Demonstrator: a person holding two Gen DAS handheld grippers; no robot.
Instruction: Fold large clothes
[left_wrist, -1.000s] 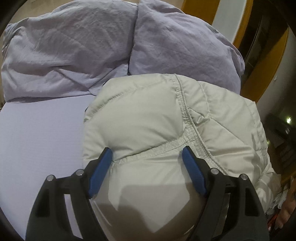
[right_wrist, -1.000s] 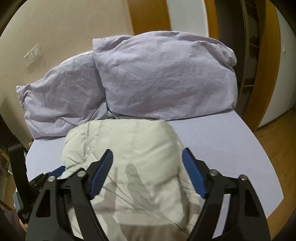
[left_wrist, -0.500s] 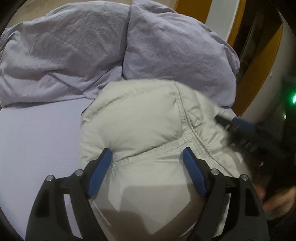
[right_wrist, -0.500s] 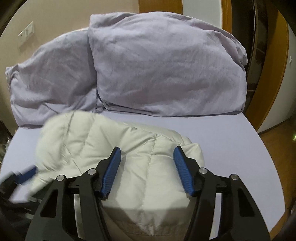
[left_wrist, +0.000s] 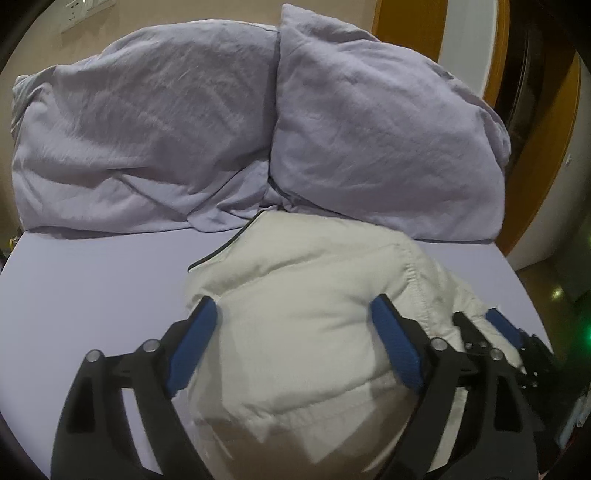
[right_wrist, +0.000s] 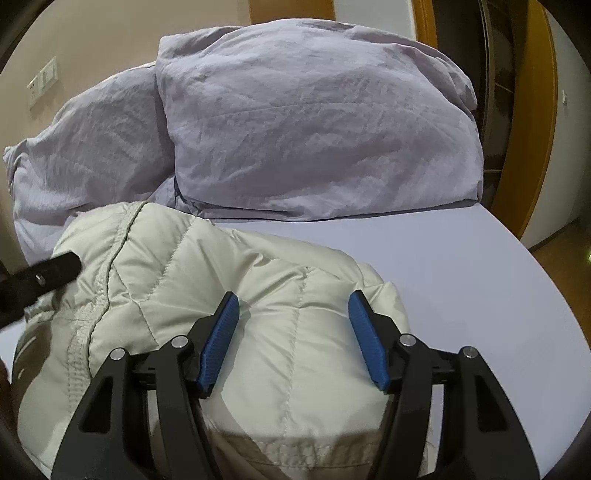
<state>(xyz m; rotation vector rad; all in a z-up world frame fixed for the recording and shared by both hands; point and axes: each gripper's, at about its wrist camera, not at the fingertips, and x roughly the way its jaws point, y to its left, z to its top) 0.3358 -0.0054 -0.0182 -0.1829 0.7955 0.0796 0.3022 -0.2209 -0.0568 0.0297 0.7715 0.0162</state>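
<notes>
Presently, jacket (left_wrist: 303, 325): a cream quilted puffer is seen bundled on the bed, near the front edge, its far end reaching just up to the pillows; a dark zip edge is visible along its far-left border.
Jacket seams: stitched quilting lines and a gathered seam are shown running across the top in the right wrist view (right_wrist: 207, 280).
Left tongs (left_wrist: 295, 339): the blue pads are held wide apart, one at each side of a puffed fold of the jacket; the fabric is bracketed but whether it is touched cannot be told.
Right tongs (right_wrist: 293, 332): the pads are likewise spread apart over the jacket's nearer right part, with cloth lying between and beneath them; nothing is clamped.
Both tools: the right tongs are seen at the lower right of the left wrist view, low against the jacket; a black tip of the left tool is seen at the left edge of the right wrist view.
Bed sheet (left_wrist: 92, 288): a smooth lilac sheet is spread under the jacket.
Pillows (left_wrist: 369, 140): two crumpled lilac pillows are propped at the head of the bed, side by side and overlapping.
Wall (right_wrist: 92, 44): a beige wall with a switch plate is seen behind.
</notes>
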